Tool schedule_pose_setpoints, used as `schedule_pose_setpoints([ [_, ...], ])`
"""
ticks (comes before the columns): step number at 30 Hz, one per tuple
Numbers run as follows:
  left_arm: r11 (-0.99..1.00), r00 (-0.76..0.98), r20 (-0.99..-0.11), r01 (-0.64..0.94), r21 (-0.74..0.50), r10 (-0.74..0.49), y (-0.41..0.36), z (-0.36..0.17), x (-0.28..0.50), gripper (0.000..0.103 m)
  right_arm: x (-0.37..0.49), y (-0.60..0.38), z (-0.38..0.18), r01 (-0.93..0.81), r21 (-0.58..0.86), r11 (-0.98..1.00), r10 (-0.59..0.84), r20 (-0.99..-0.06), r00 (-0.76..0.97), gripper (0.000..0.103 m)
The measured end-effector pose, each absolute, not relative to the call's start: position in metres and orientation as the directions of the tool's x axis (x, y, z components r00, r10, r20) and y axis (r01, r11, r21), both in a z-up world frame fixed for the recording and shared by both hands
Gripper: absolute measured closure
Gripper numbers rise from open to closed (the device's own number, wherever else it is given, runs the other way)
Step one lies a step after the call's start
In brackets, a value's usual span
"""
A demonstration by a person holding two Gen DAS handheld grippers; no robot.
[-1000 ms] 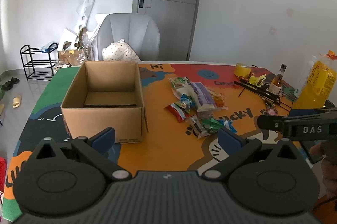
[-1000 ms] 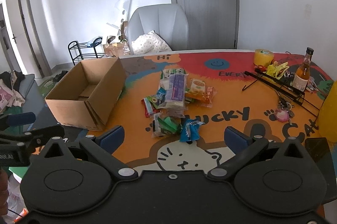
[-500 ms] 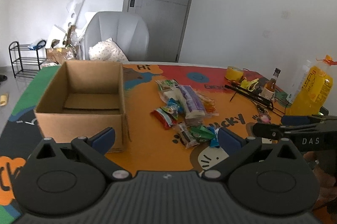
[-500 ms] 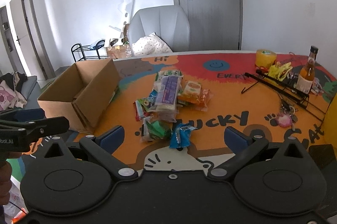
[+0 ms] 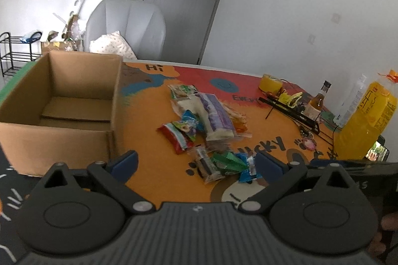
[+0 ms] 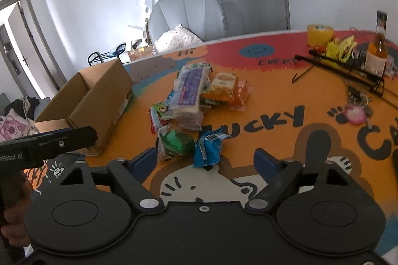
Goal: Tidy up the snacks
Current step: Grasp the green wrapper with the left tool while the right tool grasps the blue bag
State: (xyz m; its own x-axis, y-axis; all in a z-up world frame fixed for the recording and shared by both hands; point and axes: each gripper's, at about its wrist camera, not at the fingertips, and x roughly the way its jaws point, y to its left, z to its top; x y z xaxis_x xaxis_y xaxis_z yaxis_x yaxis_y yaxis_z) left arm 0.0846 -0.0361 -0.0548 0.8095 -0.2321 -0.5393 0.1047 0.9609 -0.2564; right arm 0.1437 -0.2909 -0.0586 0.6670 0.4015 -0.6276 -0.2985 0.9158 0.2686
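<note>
Snack packets (image 6: 189,113) lie heaped mid-bench, the blue packet (image 6: 207,149) nearest, just ahead of the right gripper (image 6: 205,160), whose empty jaws are closing. Left gripper (image 5: 196,163) hangs wide, empty. Pinch one packet only; the cardboard box (image 5: 59,100) waits toward the bench's left edge.

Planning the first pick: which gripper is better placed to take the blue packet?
Right. The right gripper is lined up on the blue packet, jaws closing, nothing gripped yet. The left gripper faces the green packet instead.
</note>
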Motion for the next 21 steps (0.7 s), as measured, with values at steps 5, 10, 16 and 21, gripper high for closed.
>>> schedule_pose_setpoints([
  [5,0.957,0.793,-0.552,0.131,-0.259,-0.258,-0.048,-0.063,0.101,0.012,0.157,-0.292,-0.073,-0.29,0.311,0.905,0.425,-0.64,0.64,0.038],
  [10,0.948,0.763,-0.577,0.148,-0.282,-0.291,-0.056,-0.075,0.117,0.021,0.17,-0.294,-0.085,-0.273,0.356,0.894,0.447,-0.65,0.615,0.048],
  [16,0.935,0.731,-0.601,0.152,-0.32,-0.325,-0.061,-0.082,0.138,0.029,0.184,-0.297,-0.095,-0.251,0.395,0.884,0.463,-0.657,0.595,0.05],
  [21,0.919,0.694,-0.622,0.157,-0.362,-0.363,-0.066,-0.09,0.154,0.042,0.194,-0.296,-0.105,-0.241,0.427,0.871,0.483,-0.659,0.577,0.055],
])
